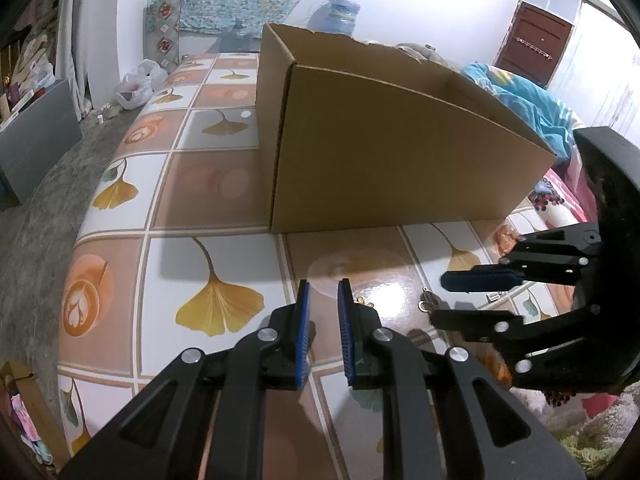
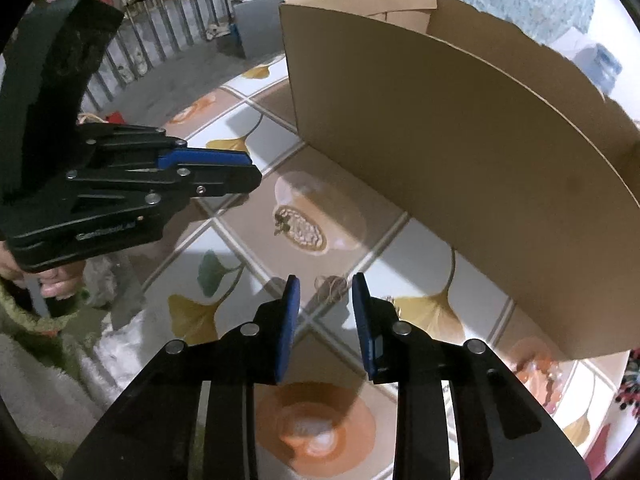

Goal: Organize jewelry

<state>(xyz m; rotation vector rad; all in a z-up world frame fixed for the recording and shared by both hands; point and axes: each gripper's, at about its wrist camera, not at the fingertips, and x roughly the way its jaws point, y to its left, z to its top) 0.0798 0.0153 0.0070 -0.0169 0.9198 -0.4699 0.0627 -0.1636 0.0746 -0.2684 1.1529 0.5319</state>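
- Jewelry: a thin tangled chain (image 2: 331, 285) lies on the tablecloth just ahead of the right gripper's (image 2: 326, 294) tips, between their lines. A beaded oval piece (image 2: 301, 229) sits farther out toward the box. In the left wrist view, small gold bits (image 1: 427, 300) lie on the cloth near the right gripper.
- Right gripper: jaws moderately apart, nothing between them, hovering low over the chain.
- Left gripper (image 1: 323, 294): jaws at a narrow gap, empty, hanging over bare cloth to the left of the gold bits. The hand (image 2: 56, 280) holding it shows at the edge of the right wrist view.
- Cardboard box (image 1: 400, 148): open-topped, standing on the table behind the jewelry. Inside is mostly hidden; cannot tell if anything is in it.
- Progress, judged: early. At least three pieces lie loose on the table, none gripped.
- Left to do: pinch each piece and likely lift it over the box wall.
- Room: the tall box wall is near, so any carry needs height first.
- The patterned tablecloth (image 1: 224, 184) to the left is free. The table edge rounds off at the left and toward the person.
- The two grippers are near each other, so crossing is a risk.
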